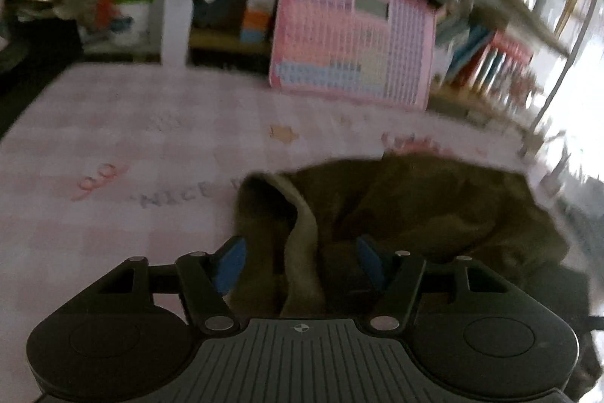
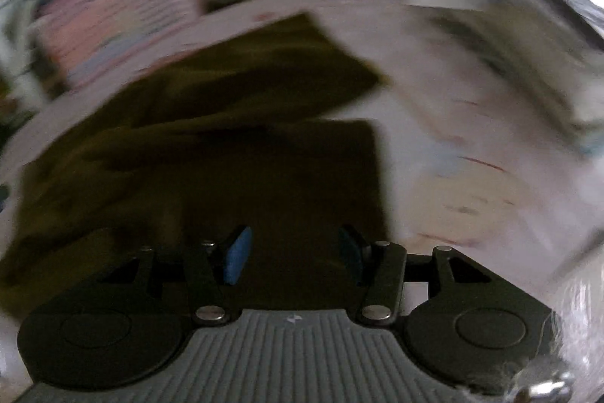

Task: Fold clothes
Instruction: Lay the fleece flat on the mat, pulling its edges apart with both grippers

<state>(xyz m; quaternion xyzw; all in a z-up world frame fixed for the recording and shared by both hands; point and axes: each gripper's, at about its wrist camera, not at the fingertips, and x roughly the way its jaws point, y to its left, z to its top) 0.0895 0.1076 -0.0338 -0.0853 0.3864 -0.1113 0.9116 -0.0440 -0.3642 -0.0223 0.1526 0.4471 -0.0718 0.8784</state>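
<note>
Both claws gape over olive garment beside pink basket.

The garment lies bunched on the table, to the right of its middle. Behind it a chart stands at the table's far edge, with shelves of books further right.

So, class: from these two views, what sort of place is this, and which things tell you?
Probably a home study or child's room. A table with a pink checked cover, shelves of books behind it, and a pink chart leaning there suggest it. An olive garment lies on the table.
</note>
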